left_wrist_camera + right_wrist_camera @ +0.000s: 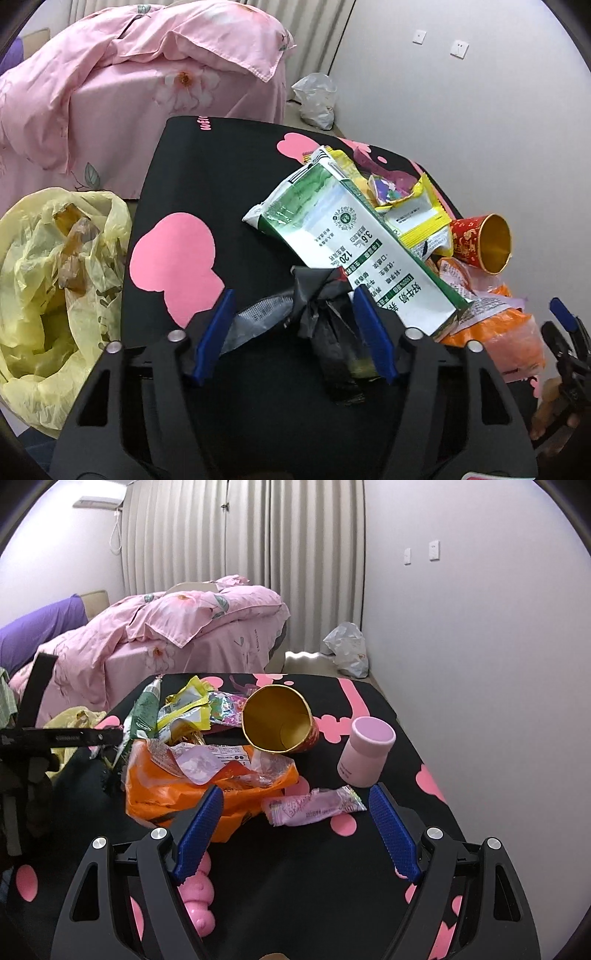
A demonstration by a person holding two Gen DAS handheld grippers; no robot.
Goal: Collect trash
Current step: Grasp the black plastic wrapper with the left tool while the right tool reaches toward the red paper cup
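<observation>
The black bag (pixel 317 306) lies between the wide left tongs (pixel 295 332), its length pointing away from them. The right tongs (pixel 295 827) stand wide and empty, further off

The green and white milk pouch (pixel 354 236) carries the only clear print, and it stands upside down in the left wrist view: the numbers "3.6" and "120", a round green seal, and large Chinese characters "好牛奶" near its lower end. On the black table cover (pixel 207 177), pink letters at the far edge begin with "wei" (the rest is cut off). The pink wrapper (pixel 314 806) and the orange bag (pixel 177 794) bear print too small to read.
</observation>
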